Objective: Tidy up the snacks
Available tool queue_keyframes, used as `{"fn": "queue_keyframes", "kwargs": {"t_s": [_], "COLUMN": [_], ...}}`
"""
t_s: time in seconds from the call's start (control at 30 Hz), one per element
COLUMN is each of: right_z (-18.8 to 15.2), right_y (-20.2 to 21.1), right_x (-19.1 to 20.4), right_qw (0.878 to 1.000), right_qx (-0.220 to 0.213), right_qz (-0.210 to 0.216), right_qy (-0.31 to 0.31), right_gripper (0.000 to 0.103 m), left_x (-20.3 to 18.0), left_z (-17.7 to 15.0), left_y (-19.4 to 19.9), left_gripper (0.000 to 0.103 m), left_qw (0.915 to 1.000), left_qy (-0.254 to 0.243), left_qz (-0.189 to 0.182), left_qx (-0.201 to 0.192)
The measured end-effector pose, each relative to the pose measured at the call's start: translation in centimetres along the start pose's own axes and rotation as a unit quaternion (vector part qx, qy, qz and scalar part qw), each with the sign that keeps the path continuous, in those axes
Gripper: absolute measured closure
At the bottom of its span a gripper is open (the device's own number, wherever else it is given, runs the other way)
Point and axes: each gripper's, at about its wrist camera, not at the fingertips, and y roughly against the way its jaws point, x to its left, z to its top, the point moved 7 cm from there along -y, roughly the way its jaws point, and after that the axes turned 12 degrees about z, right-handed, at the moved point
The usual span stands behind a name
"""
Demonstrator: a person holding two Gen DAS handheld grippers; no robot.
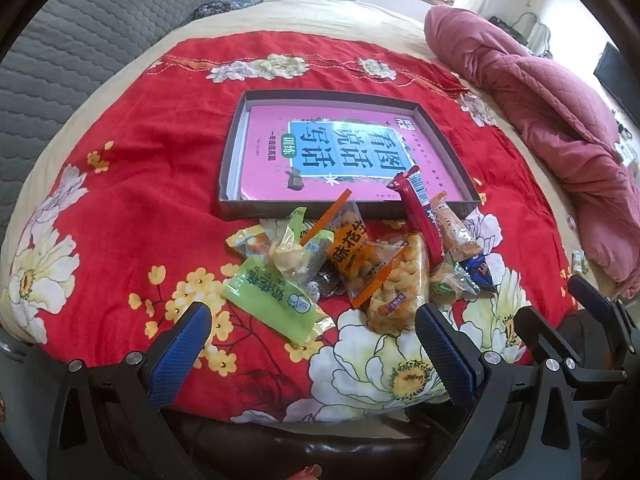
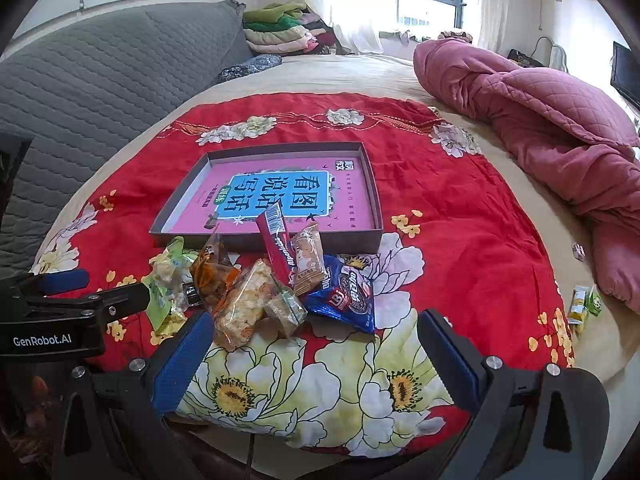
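Many snacks [image 1: 352, 264] beside box [image 1: 236, 160]

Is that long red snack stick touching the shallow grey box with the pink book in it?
Touching. In the right wrist view the red snack stick leans across the grey box's front wall.

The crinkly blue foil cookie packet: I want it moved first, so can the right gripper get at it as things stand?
Probably yes. The blue foil cookie packet lies at the pile's near right edge, nothing on top, and the open right gripper hovers just short of it.
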Motion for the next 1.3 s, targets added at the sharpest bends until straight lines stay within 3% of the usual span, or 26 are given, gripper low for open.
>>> {"fn": "queue_keyframes", "kwargs": {"t_s": [1.3], "right_z": [-0.14], "right_y": [-0.08], "right_x": [-0.08], "right_qw": [1.000], "right_qx": [0.002], "right_qz": [-0.002], "right_qy": [-0.001], "right_gripper": [0.001], "left_x": [0.34], "left_z": [-0.30], "left_y": [-0.56], "left_gripper": [0.001], "left_qw": [1.0000], "left_qy": [0.003], "left_qz": [0.002], "left_qx": [0.008]}}
